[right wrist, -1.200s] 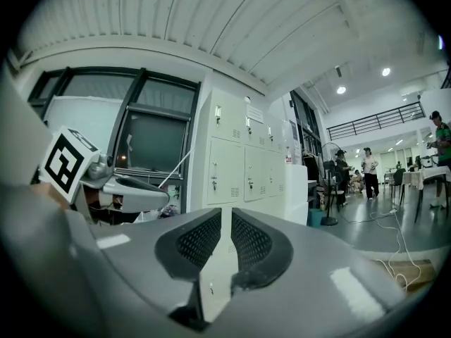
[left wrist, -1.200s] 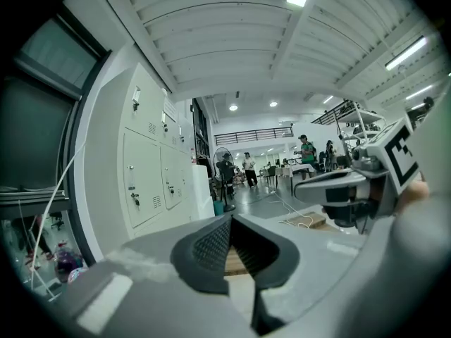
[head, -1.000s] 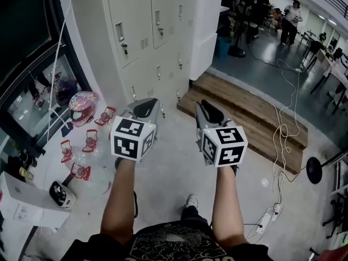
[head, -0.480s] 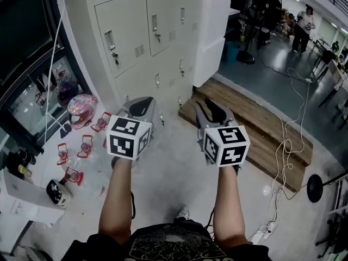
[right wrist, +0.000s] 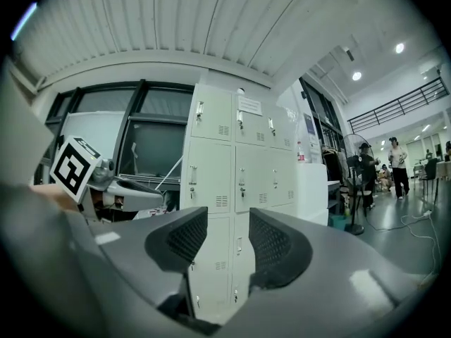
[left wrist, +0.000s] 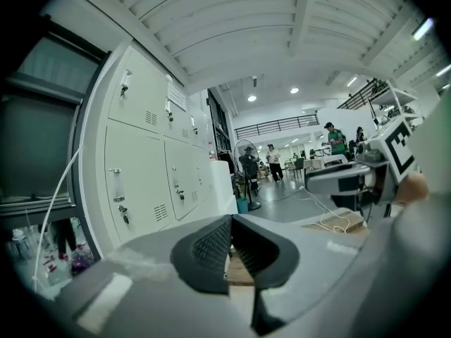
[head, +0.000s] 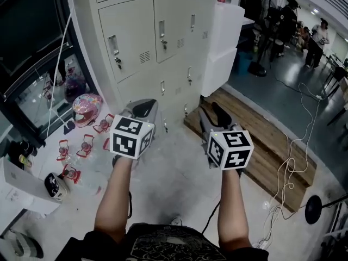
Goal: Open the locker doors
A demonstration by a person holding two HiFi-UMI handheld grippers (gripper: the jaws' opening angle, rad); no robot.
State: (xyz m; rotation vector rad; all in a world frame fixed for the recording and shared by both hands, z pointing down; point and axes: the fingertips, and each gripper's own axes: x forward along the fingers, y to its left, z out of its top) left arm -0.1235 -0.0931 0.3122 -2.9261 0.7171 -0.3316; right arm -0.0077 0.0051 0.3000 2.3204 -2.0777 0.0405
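The lockers stand ahead, every visible door shut, well apart from both grippers; the right gripper faces them, its jaws just opened with nothing between, likely readying for a handle; the left gripper is closed, empty.

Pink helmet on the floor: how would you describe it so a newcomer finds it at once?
Start at the tall white locker bank at the top of the head view. Left of its foot, on the floor by the dark window wall, lies the pink helmet. It is the only round, pink, patterned thing there; its neighbours are small red-framed items.
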